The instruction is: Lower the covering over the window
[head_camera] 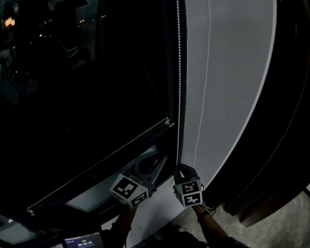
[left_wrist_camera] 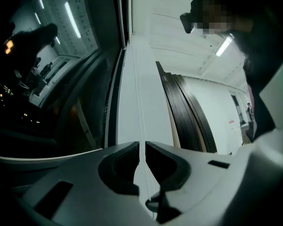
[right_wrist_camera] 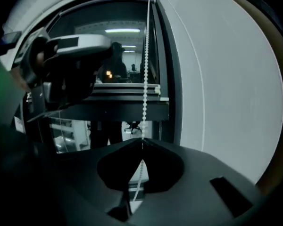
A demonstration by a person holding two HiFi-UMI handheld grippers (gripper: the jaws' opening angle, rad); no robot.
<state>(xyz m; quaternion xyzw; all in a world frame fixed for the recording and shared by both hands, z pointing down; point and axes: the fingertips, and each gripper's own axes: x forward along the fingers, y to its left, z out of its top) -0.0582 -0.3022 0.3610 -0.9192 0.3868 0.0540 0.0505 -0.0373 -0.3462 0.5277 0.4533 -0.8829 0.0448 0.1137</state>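
Observation:
A white bead chain (head_camera: 178, 61) hangs down the window frame's right edge. A second thin strand (head_camera: 201, 87) runs over the white wall beside it. My right gripper (head_camera: 178, 167) is shut on the bead chain (right_wrist_camera: 144, 79), which passes between its closed tips (right_wrist_camera: 141, 142). My left gripper (head_camera: 154, 165) sits just left of it at the same height. Its jaws (left_wrist_camera: 141, 146) are pinched on a thin white strand (left_wrist_camera: 137, 98). A pale bar (head_camera: 98, 165), apparently the blind's bottom rail, crosses the dark window (head_camera: 82, 87).
The white wall panel (head_camera: 232, 61) stands right of the chain, with a dark curved frame (head_camera: 284, 138) beyond it. A small screen (head_camera: 82, 240) glows at the bottom edge. The person's arms reach up from below.

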